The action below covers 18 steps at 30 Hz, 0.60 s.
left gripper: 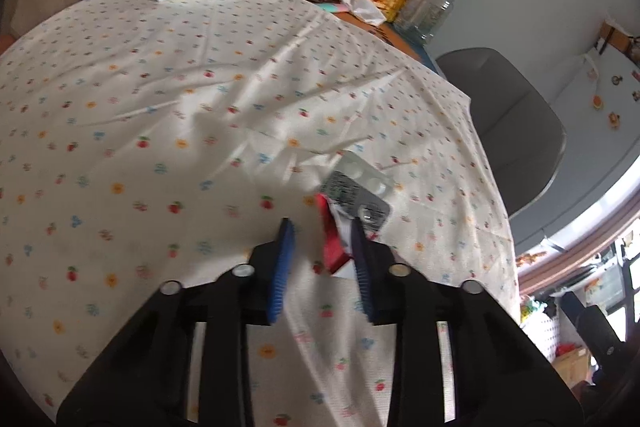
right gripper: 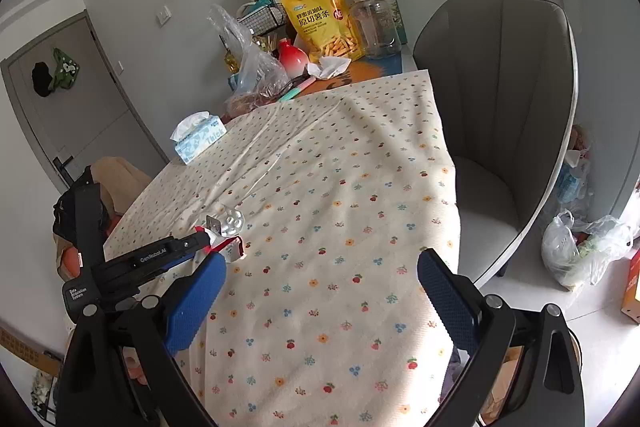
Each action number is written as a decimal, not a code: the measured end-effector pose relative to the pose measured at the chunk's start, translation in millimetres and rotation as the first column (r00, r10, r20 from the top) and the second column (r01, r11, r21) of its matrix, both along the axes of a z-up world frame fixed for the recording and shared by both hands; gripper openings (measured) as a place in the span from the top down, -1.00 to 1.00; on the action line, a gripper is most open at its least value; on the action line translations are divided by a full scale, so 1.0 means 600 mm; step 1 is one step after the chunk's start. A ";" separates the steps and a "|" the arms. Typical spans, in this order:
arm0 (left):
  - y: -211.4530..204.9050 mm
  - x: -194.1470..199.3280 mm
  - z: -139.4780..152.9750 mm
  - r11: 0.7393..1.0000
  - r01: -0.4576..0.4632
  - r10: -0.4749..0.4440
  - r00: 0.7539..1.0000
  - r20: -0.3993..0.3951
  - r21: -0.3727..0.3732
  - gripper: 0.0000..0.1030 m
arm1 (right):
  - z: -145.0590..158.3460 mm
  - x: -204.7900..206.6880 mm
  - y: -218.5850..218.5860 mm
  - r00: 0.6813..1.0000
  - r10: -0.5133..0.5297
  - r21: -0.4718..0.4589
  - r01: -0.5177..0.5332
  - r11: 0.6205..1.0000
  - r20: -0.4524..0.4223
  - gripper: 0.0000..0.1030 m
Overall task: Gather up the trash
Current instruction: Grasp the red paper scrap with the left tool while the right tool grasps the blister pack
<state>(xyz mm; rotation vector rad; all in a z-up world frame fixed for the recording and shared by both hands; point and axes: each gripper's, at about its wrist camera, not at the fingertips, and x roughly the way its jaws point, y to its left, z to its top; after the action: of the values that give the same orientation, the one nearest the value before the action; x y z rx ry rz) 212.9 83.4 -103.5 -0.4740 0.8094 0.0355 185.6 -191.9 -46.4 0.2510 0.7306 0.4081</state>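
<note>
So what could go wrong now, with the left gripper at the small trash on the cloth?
1. The left gripper is open at the red carton, and the blister pack leans on the carton. Closing may catch only one of them, and the other may slide away.
2. The tablecloth is loose and wrinkled. Low fingers might pinch the fabric and drag it.
3. The right gripper hovers open and holds nothing, so nothing steadies the cloth.

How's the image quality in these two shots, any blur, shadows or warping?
Left wrist view: motion blur softens the tablecloth print and blister pack; a shadow falls ahead of the left claw. Right wrist view: sharper, sunlight patches on the cloth, fisheye bending the chair.
</note>
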 end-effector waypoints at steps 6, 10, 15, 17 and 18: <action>-0.002 -0.010 0.006 1.000 0.010 -0.009 1.000 0.010 -0.020 0.94 | -0.003 0.008 0.010 1.000 0.014 -0.004 -0.014 1.000 -0.003 -0.81; 0.019 -0.041 0.025 0.999 -0.028 0.029 0.999 0.038 -0.028 0.94 | -0.002 0.015 0.031 0.999 0.043 -0.016 -0.043 0.999 -0.005 -0.75; 0.055 -0.078 0.046 0.997 -0.074 0.076 0.995 0.071 -0.021 0.94 | 0.001 0.026 0.082 0.994 0.111 -0.050 -0.110 0.993 0.004 -0.75; 0.071 -0.087 0.048 0.994 -0.109 0.109 0.991 0.075 -0.013 0.94 | 0.001 0.030 0.106 0.990 0.140 -0.068 -0.139 0.988 0.005 -0.75; 0.083 -0.093 0.047 0.991 -0.135 0.136 0.988 0.075 -0.013 0.94 | 0.002 0.032 0.117 0.989 0.150 -0.074 -0.150 0.986 0.005 -0.75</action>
<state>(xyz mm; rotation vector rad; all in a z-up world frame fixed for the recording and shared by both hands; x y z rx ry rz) 157.4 133.4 -75.0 -0.5343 0.7019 0.1393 205.0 -121.6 -45.5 0.1244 0.7553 0.5240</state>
